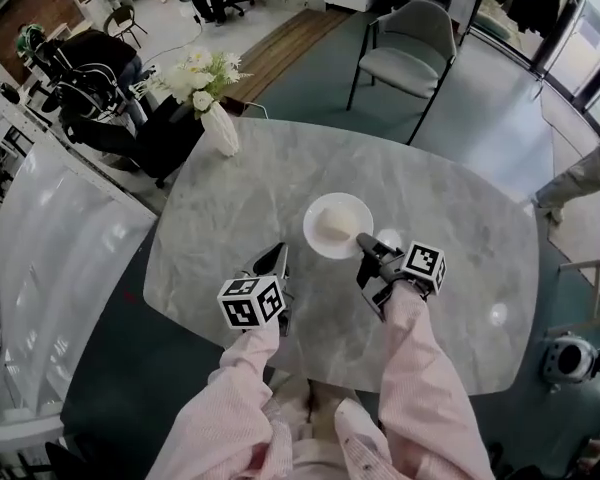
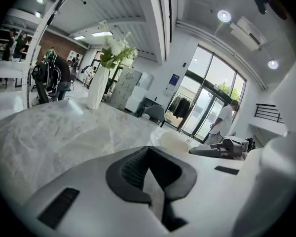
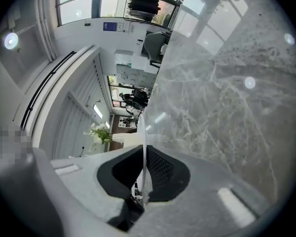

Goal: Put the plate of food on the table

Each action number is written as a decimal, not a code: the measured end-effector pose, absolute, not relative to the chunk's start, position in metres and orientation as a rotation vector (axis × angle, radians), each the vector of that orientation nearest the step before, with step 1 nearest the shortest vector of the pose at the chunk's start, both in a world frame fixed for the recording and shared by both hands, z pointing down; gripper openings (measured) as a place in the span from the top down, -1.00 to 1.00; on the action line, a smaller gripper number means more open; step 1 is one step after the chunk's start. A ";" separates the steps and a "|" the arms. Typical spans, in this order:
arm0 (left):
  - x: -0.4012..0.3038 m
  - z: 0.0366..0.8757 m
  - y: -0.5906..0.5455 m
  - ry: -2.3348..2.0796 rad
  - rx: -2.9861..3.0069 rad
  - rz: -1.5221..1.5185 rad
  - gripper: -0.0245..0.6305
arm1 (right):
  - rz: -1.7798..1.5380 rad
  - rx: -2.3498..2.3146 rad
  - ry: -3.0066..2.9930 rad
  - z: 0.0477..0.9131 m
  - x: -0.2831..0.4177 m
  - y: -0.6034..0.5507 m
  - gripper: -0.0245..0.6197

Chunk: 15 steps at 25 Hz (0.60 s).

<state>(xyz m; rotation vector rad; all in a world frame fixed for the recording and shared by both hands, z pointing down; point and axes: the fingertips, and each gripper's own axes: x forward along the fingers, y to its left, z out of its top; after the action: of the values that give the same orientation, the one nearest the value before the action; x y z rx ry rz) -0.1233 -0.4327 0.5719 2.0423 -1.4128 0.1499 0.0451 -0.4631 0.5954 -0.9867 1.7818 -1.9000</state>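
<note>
A white plate (image 1: 337,225) with a pale round bun on it is at the middle of the grey marble table (image 1: 230,258). From these views I cannot tell whether it rests on the top or hangs just above it. My right gripper (image 1: 366,244) is shut on the plate's near right rim. In the right gripper view that rim shows edge-on as a thin white line (image 3: 144,142) between the pads of the right gripper (image 3: 144,154). My left gripper (image 1: 278,260) is shut and empty, just left of the plate. The left gripper view shows the left gripper (image 2: 149,154), the plate (image 2: 173,140) and the right gripper (image 2: 222,149) beyond it.
A white vase of white flowers (image 1: 220,128) stands at the table's far left edge. A grey chair (image 1: 410,58) is behind the table. A person (image 1: 580,178) stands to the right. A small round device (image 1: 570,358) sits on the floor at the near right.
</note>
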 end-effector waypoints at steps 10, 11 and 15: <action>-0.115 0.618 -0.462 -1.332 1.966 0.212 0.95 | -1.946 -1.071 1.789 0.641 0.040 -0.497 0.87; -0.115 0.620 -0.462 -1.329 1.962 0.215 0.95 | -1.955 -1.076 1.787 0.644 0.038 -0.497 0.87; -0.113 0.628 -0.465 -1.320 1.948 0.224 0.95 | -1.974 -1.091 1.800 0.652 0.033 -0.499 0.87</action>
<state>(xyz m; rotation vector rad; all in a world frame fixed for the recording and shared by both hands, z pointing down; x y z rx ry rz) -0.1134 -0.4647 0.6276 1.9483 -1.3196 0.2242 0.0335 -0.4985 0.6523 -1.0906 1.8001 -1.9736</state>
